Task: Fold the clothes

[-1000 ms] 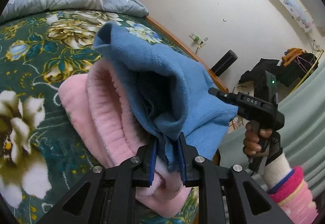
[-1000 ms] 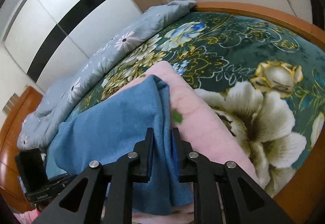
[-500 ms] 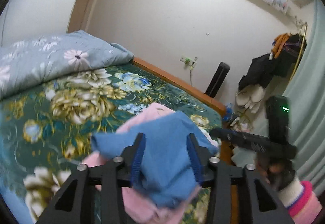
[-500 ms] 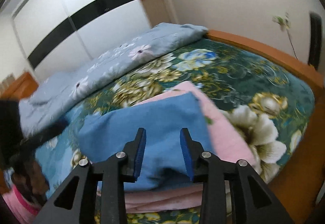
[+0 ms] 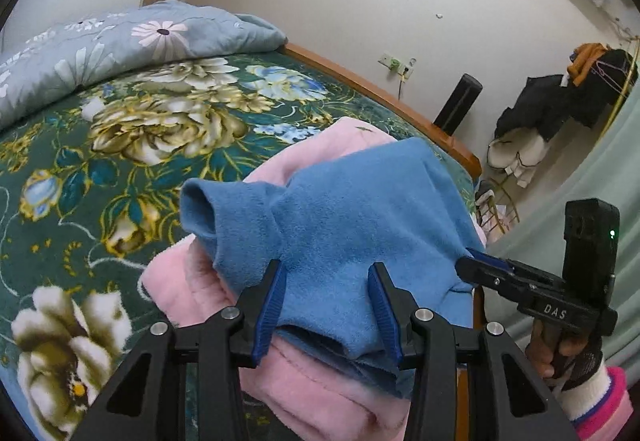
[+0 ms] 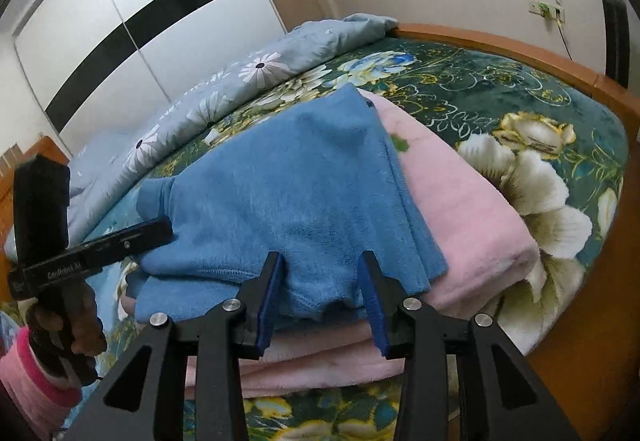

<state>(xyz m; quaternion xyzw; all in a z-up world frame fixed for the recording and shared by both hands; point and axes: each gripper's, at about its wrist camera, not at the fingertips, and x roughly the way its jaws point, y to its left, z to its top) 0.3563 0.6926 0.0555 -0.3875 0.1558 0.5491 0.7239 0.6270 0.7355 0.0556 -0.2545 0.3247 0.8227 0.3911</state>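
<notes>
The blue fleece garment [image 5: 360, 225] lies folded on top of the pink garment [image 5: 308, 389], the pair stacked on the floral bedspread [image 5: 120, 145] near the wooden bed frame [image 6: 568, 345]. In the left wrist view the blue piece fills the centre and lower middle of the frame, directly ahead of the left gripper [image 5: 327, 309], whose jaws stand apart with the near fold between them but not pinched. In the right wrist view the same garment sits centre frame, its long axis running from lower left to upper right, and the right gripper [image 6: 320, 299] likewise hangs wide open over the near hem. Both grippers are about equally near, at opposite ends. One sleeve [image 5: 208, 209] sticks out at centre left of the left view, probably the next thing to tuck. The grey floral quilt [image 6: 208, 101] is well apart, upper left, and nothing blocks the stack.
</notes>
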